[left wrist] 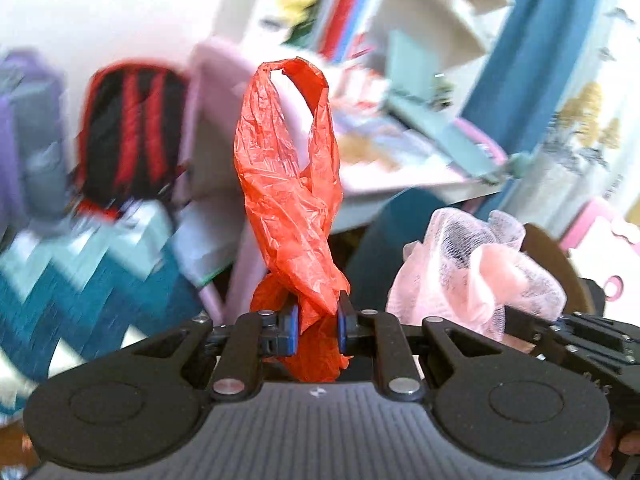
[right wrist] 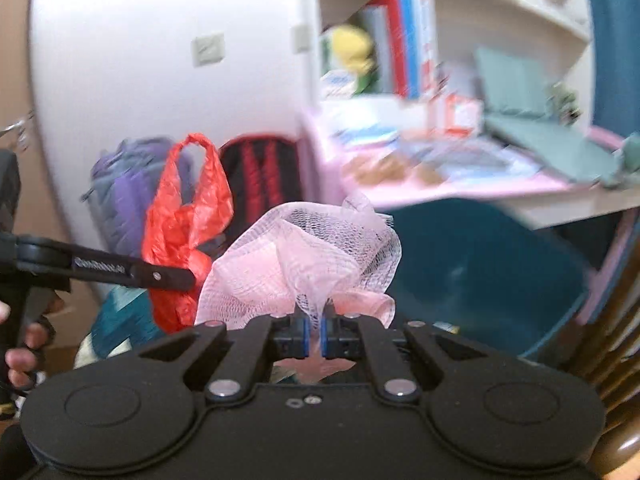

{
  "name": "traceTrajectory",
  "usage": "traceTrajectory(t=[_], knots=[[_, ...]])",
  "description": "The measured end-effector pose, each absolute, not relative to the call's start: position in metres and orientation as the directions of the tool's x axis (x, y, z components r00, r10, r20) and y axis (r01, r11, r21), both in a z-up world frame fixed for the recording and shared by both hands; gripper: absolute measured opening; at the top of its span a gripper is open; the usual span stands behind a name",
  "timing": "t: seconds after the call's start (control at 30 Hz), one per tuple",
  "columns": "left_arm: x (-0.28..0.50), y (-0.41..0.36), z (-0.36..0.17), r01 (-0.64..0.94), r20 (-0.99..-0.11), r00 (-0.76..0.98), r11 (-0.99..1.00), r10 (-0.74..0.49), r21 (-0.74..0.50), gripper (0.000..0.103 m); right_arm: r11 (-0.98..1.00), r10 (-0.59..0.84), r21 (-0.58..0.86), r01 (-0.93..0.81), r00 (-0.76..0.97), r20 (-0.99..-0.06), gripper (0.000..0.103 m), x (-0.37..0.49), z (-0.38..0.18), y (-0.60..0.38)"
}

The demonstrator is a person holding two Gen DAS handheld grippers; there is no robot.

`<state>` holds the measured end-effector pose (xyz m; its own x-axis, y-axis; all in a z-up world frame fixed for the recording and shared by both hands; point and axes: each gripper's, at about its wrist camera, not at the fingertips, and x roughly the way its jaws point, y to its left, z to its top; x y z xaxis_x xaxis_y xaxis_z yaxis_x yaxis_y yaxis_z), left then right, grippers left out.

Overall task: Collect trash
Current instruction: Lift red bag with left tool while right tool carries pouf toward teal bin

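A crumpled red plastic bag (left wrist: 288,184) stands up from my left gripper (left wrist: 318,328), whose blue pads are shut on its lower part. The same red bag (right wrist: 184,224) shows at the left in the right wrist view, with the left gripper (right wrist: 192,278) pinching it. My right gripper (right wrist: 315,334) is shut on a pink mesh net (right wrist: 304,256) that bunches up above the pads. In the left wrist view the pink net (left wrist: 476,268) sits at the right beside the right gripper's black fingers (left wrist: 532,324).
A teal bin (right wrist: 480,272) stands open below a pink desk (right wrist: 460,188) cluttered with papers and books. A red and black backpack (left wrist: 128,132) and a purple backpack (right wrist: 124,192) lean on the white wall. A wooden chair (right wrist: 612,332) is at the right edge.
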<state>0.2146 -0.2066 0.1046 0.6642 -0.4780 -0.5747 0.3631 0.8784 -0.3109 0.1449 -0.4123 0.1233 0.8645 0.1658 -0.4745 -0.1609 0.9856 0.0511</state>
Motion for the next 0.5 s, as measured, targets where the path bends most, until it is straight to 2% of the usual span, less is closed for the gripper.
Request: traceTrajectory(t=[0.23,0.37,0.5], knots=[[0.233,-0.287,0.164,0.511,-0.511,0.637,0.812,-0.578,-0.281,0.017,1.0,0.017,0.025,-0.007,0.896,-0.445,0.005,0.158,0.15,-0.47],[0.243,-0.333,0.171,0.57,-0.532,0.6,0.786,-0.598,-0.241,0.017,0.999,-0.023,0.03,0.043,0.874,-0.486,0.006,0.176,0.146,-0.494],[0.263,-0.372,0.154,0.59,-0.566,0.572,0.778,-0.593,-0.218,0.017,0.998,-0.024,0.035,0.053,0.835,-0.55,0.006,0.192,0.132,-0.508]])
